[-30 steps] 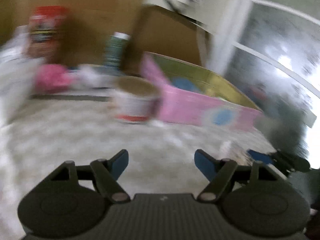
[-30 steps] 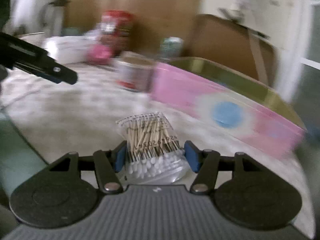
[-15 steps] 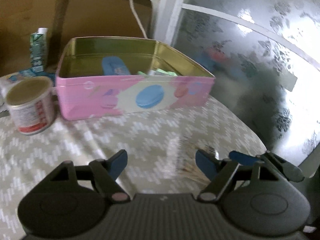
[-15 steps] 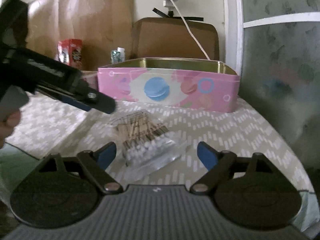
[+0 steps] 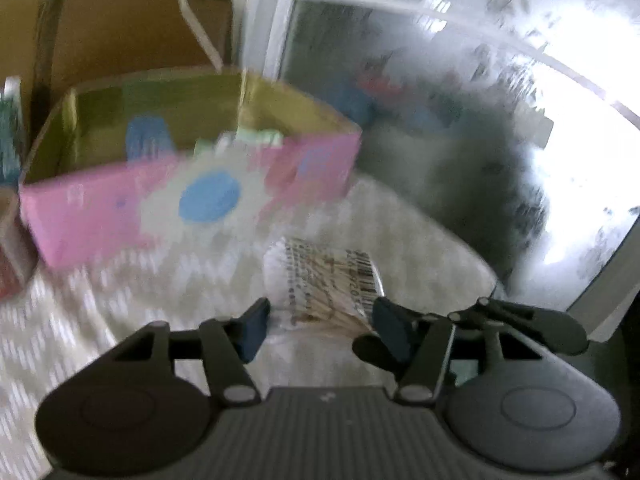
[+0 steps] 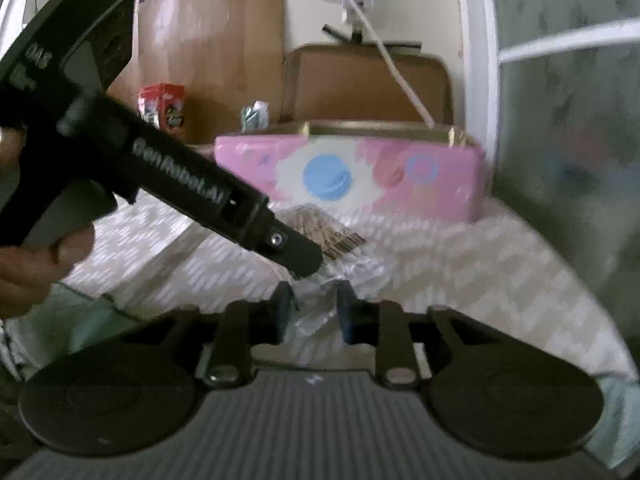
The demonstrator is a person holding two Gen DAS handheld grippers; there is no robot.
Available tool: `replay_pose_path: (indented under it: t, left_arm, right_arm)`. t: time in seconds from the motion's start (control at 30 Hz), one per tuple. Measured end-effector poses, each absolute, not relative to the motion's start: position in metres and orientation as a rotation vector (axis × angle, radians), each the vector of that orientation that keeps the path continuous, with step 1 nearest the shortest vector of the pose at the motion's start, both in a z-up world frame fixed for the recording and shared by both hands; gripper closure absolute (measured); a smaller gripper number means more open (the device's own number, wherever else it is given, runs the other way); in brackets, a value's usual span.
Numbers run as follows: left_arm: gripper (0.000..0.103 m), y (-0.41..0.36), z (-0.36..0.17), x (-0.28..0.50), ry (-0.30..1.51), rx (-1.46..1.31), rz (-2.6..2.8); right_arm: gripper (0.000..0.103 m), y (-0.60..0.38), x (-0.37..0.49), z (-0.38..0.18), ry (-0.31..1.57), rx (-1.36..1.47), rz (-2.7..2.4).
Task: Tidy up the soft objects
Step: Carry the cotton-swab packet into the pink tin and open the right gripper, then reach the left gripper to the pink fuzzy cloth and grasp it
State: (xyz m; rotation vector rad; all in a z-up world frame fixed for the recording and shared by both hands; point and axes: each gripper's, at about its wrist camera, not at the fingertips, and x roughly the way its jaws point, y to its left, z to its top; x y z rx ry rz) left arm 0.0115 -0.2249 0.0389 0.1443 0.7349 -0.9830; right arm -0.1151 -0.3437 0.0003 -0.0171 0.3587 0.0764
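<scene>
The pink tin [image 5: 192, 208] stood open on the surface [image 5: 120, 300], its gold inside wall showing, with a blue item [image 5: 148, 140] and a pale green item [image 5: 260, 136] lying in it; blur hid what they were. On its front side was a blue disc on a white patch. Left of the tin, at the frame edge, stood a can with a red band [image 5: 10, 256]. Behind the tin and to its left, in the right wrist view, stood a red carton [image 6: 164, 110] and a small green-and-white pack [image 6: 254, 116], their print too blurred to read.

The surface wore a cloth with a white and grey zigzag pattern. Behind the tin rose a brown board [image 6: 368, 84] with a white cable [image 6: 396, 72] hanging over it, and to the tin's right stood a frosted glass door [image 5: 480, 120].

In front of the tin lay the clear bag of cotton swabs [image 5: 328, 284], bearing a barcode. The left gripper [image 5: 320, 322] had just been closing its fingers, which stood either side of the bag's near end; whether they pressed it I could not tell. The right gripper [image 6: 314, 312] had also just been closing, and its fingers pinched the bag's crumpled plastic edge. The left gripper's body read "GenRobot.AI", held by a hand [image 6: 28, 256].
</scene>
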Motion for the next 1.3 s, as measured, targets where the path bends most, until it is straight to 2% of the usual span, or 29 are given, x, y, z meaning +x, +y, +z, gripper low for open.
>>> replay_pose_path:
  t: [0.3,0.33,0.37,0.4,0.5,0.53,0.67,0.9,1.13,1.3]
  left_arm:
    - [0.046,-0.273,0.095,0.063,0.510,0.127,-0.973]
    - [0.040,-0.282,0.095,0.072,0.505,0.124,-0.960]
    - [0.029,-0.292,0.092,0.082,0.500,0.129,-0.942]
    - [0.024,-0.303,0.087,0.093,0.503,0.143,-0.913]
    - [0.024,-0.320,0.072,0.112,0.519,0.177,-0.810]
    - [0.025,-0.318,0.069,0.114,0.534,0.172,-0.805]
    - [0.024,-0.285,0.070,0.093,0.493,0.131,-0.841]
    - [0.023,-0.210,0.075,0.043,0.419,0.078,-0.880]
    - [0.022,-0.113,0.057,0.028,0.478,0.043,-0.760]
    - [0.022,-0.033,0.037,0.059,0.572,0.030,-0.431]
  right_arm:
    - [0.078,-0.387,-0.051,0.053,0.164,0.040,-0.062]
    - [0.078,-0.393,-0.036,0.055,0.169,0.048,-0.082]
    - [0.078,-0.399,-0.020,0.056,0.179,0.055,-0.100]
    - [0.078,-0.404,-0.004,0.056,0.193,0.061,-0.116]
    - [0.070,-0.410,0.046,0.046,0.263,0.014,-0.190]
    - [0.062,-0.409,0.056,0.041,0.288,-0.010,-0.215]
    - [0.058,-0.406,0.032,0.035,0.254,0.035,-0.176]
    - [0.058,-0.392,-0.031,0.030,0.190,0.197,-0.114]
    - [0.059,-0.369,-0.037,0.022,0.333,0.355,0.040]
    - [0.068,-0.318,-0.020,0.028,0.421,0.329,0.226]
